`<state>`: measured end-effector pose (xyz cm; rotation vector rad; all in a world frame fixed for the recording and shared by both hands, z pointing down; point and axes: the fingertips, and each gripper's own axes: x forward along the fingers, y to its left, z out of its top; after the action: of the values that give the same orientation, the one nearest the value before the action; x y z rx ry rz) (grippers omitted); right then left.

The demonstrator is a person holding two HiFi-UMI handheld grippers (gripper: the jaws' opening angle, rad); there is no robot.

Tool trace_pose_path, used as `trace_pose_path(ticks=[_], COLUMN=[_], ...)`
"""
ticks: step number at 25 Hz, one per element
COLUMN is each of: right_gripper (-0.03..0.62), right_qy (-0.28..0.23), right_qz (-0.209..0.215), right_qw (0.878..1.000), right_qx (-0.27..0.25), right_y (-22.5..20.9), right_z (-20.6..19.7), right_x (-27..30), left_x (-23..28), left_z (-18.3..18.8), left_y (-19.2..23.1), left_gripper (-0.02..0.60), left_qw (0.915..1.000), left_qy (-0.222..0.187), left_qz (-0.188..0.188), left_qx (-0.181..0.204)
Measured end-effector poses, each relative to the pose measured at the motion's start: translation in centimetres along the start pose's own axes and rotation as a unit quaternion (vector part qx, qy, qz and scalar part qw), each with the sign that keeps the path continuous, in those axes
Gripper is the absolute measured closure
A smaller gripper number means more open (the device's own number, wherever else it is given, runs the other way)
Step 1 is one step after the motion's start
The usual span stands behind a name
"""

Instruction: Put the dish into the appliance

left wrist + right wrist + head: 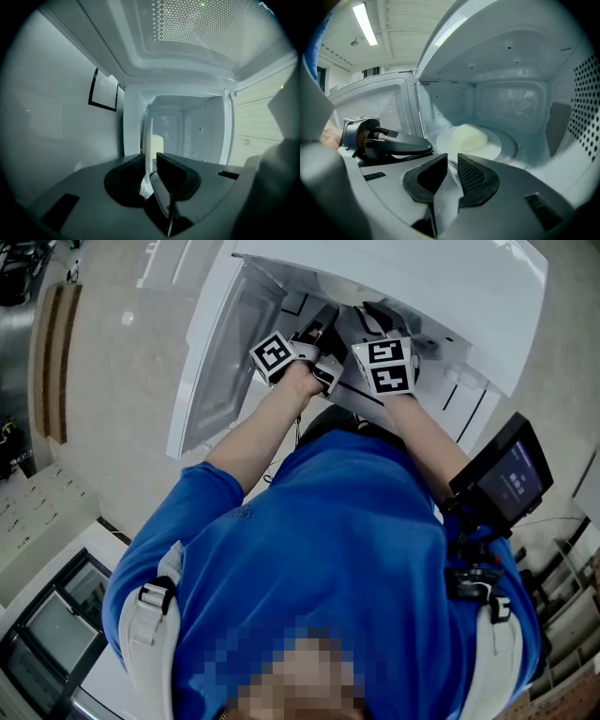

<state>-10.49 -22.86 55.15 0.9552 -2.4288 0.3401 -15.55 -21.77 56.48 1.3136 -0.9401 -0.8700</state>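
Note:
A white plate (499, 146) carrying a pale yellow lump of food (468, 137) lies level in the open white microwave (441, 277), over the cavity floor. My left gripper (426, 148) is shut on the plate's left rim. My right gripper (452, 160) is shut on the near rim. In the left gripper view the plate (148, 136) appears edge-on between the shut jaws of the left gripper (151, 158), with the food (157, 143) just beyond. The head view shows both marker cubes, left gripper (281, 357) and right gripper (389, 365), at the microwave's mouth.
The microwave door (220, 362) hangs open to the left, its perforated window (211, 23) close beside the left gripper. The cavity's walls (511, 98) surround the plate. A dark screen device (506, 474) sits at the person's right side.

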Motion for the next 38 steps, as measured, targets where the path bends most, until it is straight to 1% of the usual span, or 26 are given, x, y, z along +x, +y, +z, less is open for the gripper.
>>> trace_pose_path(ticks=[2,5,7,10,16,28,32,36,38], right_gripper=[0.553,0.553,0.553,0.553,0.553,0.553,0.553,0.553,0.553], right_qy=[0.0,-0.002,-0.002,0.0,-0.002,0.002,0.002,0.0,0.0], right_qz=[-0.002,-0.005,-0.008,-0.011,-0.02,-0.023,-0.027,-0.028,-0.028], right_qw=[1.0,1.0,1.0,1.0,1.0,1.0,1.0,1.0,1.0], right_qx=[0.001,0.003,0.003,0.007,0.005,0.009,0.007,0.008,0.008], right_y=[-0.3,-0.7,-1.0,-1.5,-2.2,-2.5,-2.7,-2.7,-2.8], right_z=[0.2,0.3,0.4,0.6,0.9,1.0,0.9,0.5,0.3], right_x=[0.1,0.2,0.4,0.5,0.8,0.9,0.9,0.8,0.8], left_x=[0.0,-0.1,-0.1,-0.1,0.4,0.5,0.7,0.6,0.7], left_z=[-0.1,-0.2,-0.1,-0.3,-0.2,-0.2,-0.1,-0.3,-0.3], left_y=[0.2,0.2,0.1,0.1,-0.7,-0.9,-0.8,-0.2,0.1], left_gripper=[0.514,0.514,0.514,0.514,0.514,0.514,0.514,0.514,0.514], left_qw=[1.0,1.0,1.0,0.9999,0.9998,0.9998,0.9997,0.9999,0.9999], left_qy=[0.001,-0.001,-0.003,-0.003,-0.006,-0.008,-0.008,-0.007,-0.007], left_qz=[0.007,0.007,0.007,0.011,-0.014,-0.012,-0.018,-0.004,-0.004], left_qx=[0.001,-0.004,0.0,-0.006,0.008,0.012,0.011,0.01,0.008])
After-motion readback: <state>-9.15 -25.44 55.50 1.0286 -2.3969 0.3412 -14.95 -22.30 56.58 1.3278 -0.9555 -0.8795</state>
